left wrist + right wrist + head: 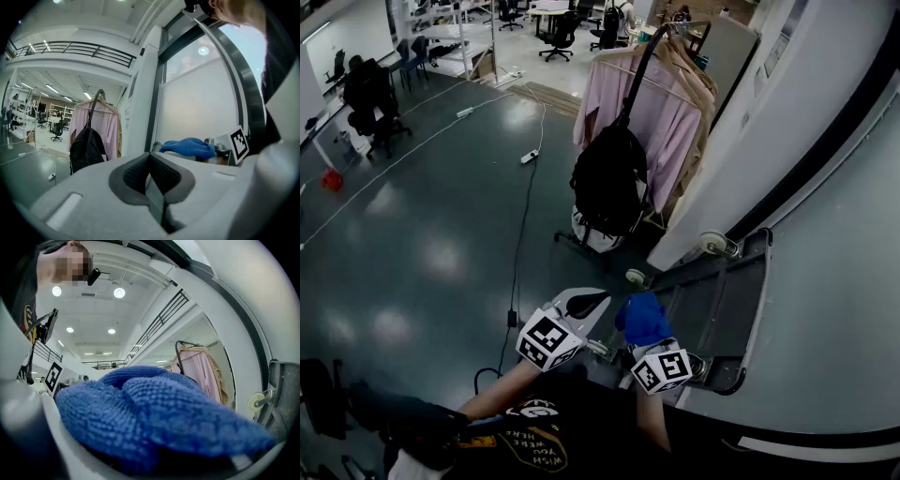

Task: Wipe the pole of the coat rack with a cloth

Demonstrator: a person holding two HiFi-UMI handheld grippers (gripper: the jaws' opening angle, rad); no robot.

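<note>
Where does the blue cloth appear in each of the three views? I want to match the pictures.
Head view: the blue cloth is low centre, held in the right gripper.
Left gripper view: right of centre, just beyond the left gripper, whose jaws are together.
Right gripper view: it fills the lower half, between the jaws.
Shared landmark: the hanging pink garment.

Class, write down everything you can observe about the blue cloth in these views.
The blue cloth is a knobbly-woven towel that looks like microfibre. It is bunched into soft, rounded folds. The right gripper clamps it and the cloth drapes over the fingers, hiding them. It is held in the air, well short of the coat rack, and nothing else touches it.
</note>
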